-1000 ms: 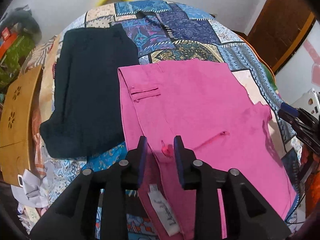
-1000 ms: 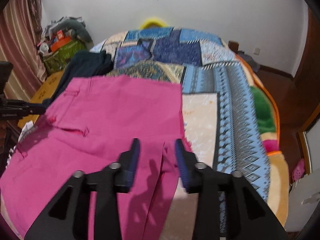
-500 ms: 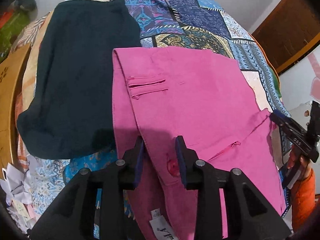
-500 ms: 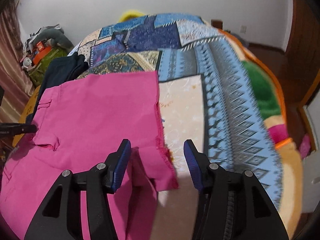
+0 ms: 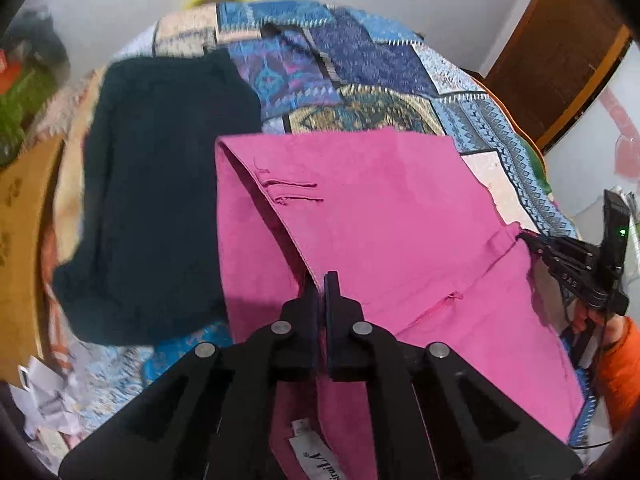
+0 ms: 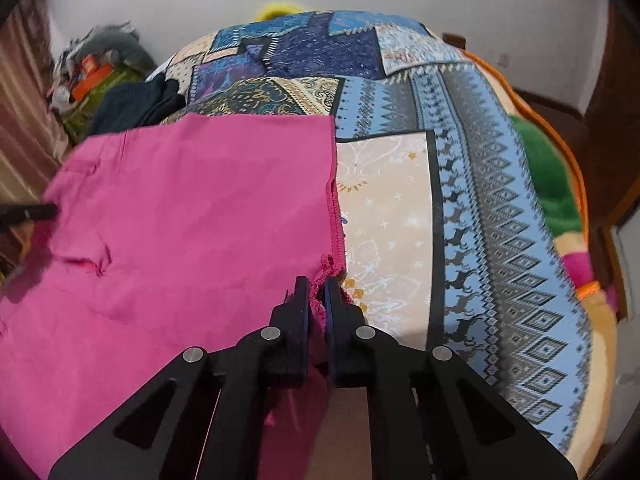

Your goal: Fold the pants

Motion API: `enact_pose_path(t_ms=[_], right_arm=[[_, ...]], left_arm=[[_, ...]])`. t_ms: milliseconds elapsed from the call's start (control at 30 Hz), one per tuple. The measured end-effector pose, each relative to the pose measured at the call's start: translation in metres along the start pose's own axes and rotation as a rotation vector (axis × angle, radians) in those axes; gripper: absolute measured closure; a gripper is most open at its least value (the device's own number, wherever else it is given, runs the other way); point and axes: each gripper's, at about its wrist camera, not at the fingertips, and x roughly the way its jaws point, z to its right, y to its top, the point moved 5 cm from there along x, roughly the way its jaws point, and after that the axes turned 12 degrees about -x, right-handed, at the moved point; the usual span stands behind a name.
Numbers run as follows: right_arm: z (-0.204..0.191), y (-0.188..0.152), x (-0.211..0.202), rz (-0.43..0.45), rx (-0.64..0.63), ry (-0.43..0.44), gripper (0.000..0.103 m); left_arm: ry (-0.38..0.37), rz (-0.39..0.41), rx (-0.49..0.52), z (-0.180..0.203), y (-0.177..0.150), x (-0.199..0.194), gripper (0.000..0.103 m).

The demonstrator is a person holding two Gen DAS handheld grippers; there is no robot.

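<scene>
1. Bright pink cotton pants (image 5: 384,216) lie spread on a blue patchwork-patterned bedspread (image 6: 472,208).
2. Left gripper (image 5: 321,280): jaws pressed together, pinching the waistband edge of the pink pants.
3. Right gripper (image 6: 317,285): jaws pinching the frayed hem corner of the pink pants.
4. Left view only: a dark navy folded garment (image 5: 160,208) flat beside the pink pants, touching their left edge; a white sewn-in label (image 5: 316,458) below the fingers; the right gripper (image 5: 576,268) at the far hem.
5. Right view only: a cluttered pile of bags and clothes (image 6: 100,68) by the wall; green-and-orange blanket edge (image 6: 548,184).
</scene>
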Motion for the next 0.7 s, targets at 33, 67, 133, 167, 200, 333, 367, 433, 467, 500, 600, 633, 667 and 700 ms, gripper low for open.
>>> enact_pose_path(t_ms=[33,67,133,167,200,333,367,433,467,500,600,633,667,700], right_arm=[[-0.001,0.000,-0.001,0.000,-0.019,-0.010,0.098],[-0.002,-0.001,-0.001,-0.005,-0.038,-0.019,0.098],[-0.003,-0.003,0.001,-0.014,-0.058,-0.029,0.098],[-0.002,-0.004,0.002,-0.018,-0.058,-0.027,0.098],[-0.002,-0.005,0.003,-0.020,-0.056,-0.026,0.098],[-0.002,-0.007,0.008,-0.039,-0.055,-0.035,0.099],[-0.003,-0.008,0.008,-0.045,-0.057,-0.038,0.099],[-0.003,-0.008,0.009,-0.052,-0.060,-0.042,0.099],[-0.003,-0.008,0.009,-0.052,-0.059,-0.041,0.099],[-0.002,-0.008,0.009,-0.052,-0.057,-0.039,0.099],[0.002,-0.006,0.002,-0.029,-0.019,-0.025,0.097],[0.003,-0.004,-0.002,-0.015,-0.002,-0.023,0.097],[0.004,-0.003,-0.008,0.001,0.011,-0.020,0.097],[0.005,0.000,-0.013,0.016,0.019,-0.020,0.097]], left_arm=[[0.020,0.020,0.009,0.000,0.001,-0.003,0.100],[0.040,0.033,0.014,-0.001,0.002,-0.005,0.100],[0.070,0.038,0.007,-0.004,0.004,-0.004,0.100],[0.081,0.033,0.001,-0.007,0.004,-0.001,0.100],[0.094,0.027,0.001,-0.008,0.003,0.002,0.099],[0.151,0.011,0.008,-0.013,-0.003,0.018,0.099],[0.151,0.003,0.004,-0.015,-0.005,0.021,0.099],[0.141,-0.007,0.004,-0.017,-0.008,0.023,0.099],[0.132,-0.010,0.010,-0.018,-0.008,0.023,0.099],[0.125,-0.011,0.020,-0.018,-0.008,0.022,0.098],[0.118,0.005,0.026,-0.018,-0.009,0.013,0.095],[0.117,0.017,0.028,-0.018,-0.008,0.008,0.095],[0.113,0.033,0.032,-0.018,-0.007,0.003,0.094],[0.119,0.047,0.036,-0.018,-0.006,-0.002,0.094]])
